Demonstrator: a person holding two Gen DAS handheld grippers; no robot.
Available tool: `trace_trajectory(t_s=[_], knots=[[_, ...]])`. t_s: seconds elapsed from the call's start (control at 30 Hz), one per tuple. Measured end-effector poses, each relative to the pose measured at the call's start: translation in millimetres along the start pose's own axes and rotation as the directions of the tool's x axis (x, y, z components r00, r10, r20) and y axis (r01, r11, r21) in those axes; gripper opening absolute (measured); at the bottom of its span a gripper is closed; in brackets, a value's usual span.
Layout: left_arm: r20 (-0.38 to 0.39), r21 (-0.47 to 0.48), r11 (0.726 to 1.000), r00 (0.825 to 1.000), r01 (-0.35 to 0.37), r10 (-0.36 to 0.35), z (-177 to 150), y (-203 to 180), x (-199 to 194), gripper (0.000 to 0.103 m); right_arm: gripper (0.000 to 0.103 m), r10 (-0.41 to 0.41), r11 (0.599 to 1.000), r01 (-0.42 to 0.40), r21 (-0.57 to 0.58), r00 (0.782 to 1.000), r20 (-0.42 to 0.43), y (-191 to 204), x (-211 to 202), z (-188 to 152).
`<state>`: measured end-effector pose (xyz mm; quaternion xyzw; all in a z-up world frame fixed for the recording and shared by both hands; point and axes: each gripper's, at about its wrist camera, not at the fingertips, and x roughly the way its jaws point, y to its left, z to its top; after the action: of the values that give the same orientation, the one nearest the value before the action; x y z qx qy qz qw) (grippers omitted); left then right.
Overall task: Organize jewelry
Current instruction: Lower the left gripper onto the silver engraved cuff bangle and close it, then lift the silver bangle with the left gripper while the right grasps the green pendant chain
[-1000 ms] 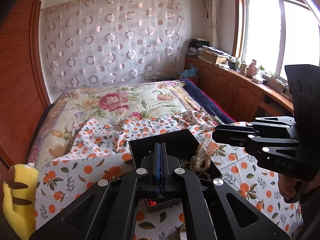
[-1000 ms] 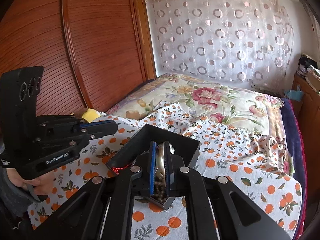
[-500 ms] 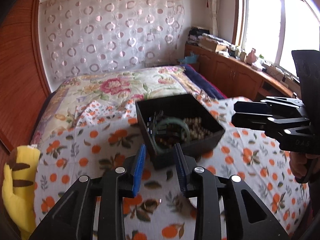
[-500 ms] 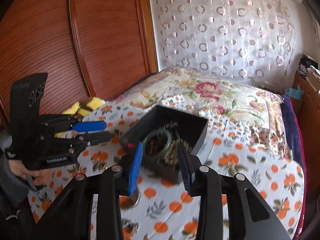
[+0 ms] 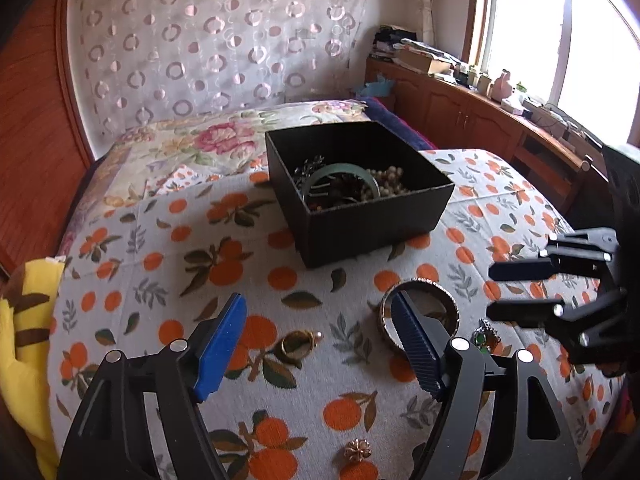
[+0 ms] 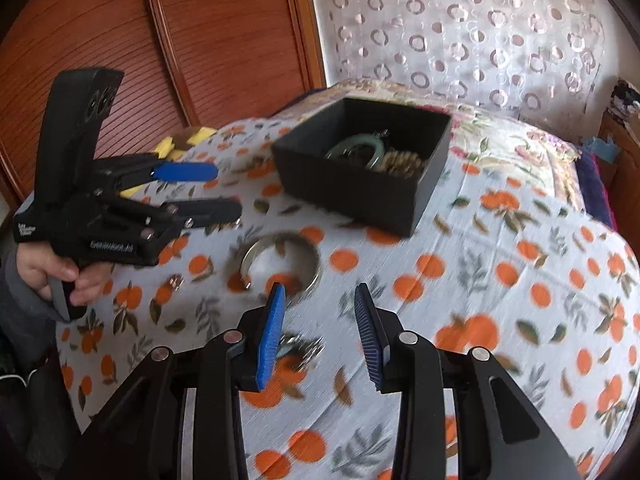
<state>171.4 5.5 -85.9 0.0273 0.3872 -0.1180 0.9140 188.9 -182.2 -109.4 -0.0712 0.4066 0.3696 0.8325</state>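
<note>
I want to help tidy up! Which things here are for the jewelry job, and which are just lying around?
For the job:
- square black cardboard box holding a green bangle and beige beads
- wide silver bangle
- gold ring
- green pendant
- small copper flower charm

Just lying about:
- yellow striped plush toy
- orange-print cloth

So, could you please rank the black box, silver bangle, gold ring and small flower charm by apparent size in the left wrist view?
1. Black box
2. Silver bangle
3. Gold ring
4. Flower charm, though it lies nearest the camera, so it is truly small.
</note>
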Motion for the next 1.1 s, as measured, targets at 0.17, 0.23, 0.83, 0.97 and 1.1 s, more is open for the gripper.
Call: trace_trajectory(t_s=[0.17,0.23,0.83,0.97,1.1], knots=[[-0.009,-0.017,1.0,1.0,0.001,-0.001,-6,3,0,0.072,0.039,0.004,1.0,-0.004,0.001,1.0,-0.019,14,6,-11],[-0.012,-0.018,1.0,1.0,0.003,-0.004,-8,2,-1,0.072,0.039,-0.008,1.0,0.008,-0.004,1.0,-0.03,16,7,-12],[-0.024,0.028,0.999,0.999,0.042,-0.041,-7,-23,5,0.072,0.035,-0.132,0.991,0.133,0.013,0.989,-0.064,-6,-7,-27],[-0.054,0.051,0.997,0.997,0.055,-0.052,-5,-29,12,0.056,0.025,-0.134,0.991,0.134,0.001,0.989,-0.055,-2,-2,-23],[-0.084,0.054,0.996,0.995,0.066,-0.061,-3,-32,21,0.041,0.017,-0.124,0.992,0.124,-0.005,0.991,-0.045,-4,-1,-22]])
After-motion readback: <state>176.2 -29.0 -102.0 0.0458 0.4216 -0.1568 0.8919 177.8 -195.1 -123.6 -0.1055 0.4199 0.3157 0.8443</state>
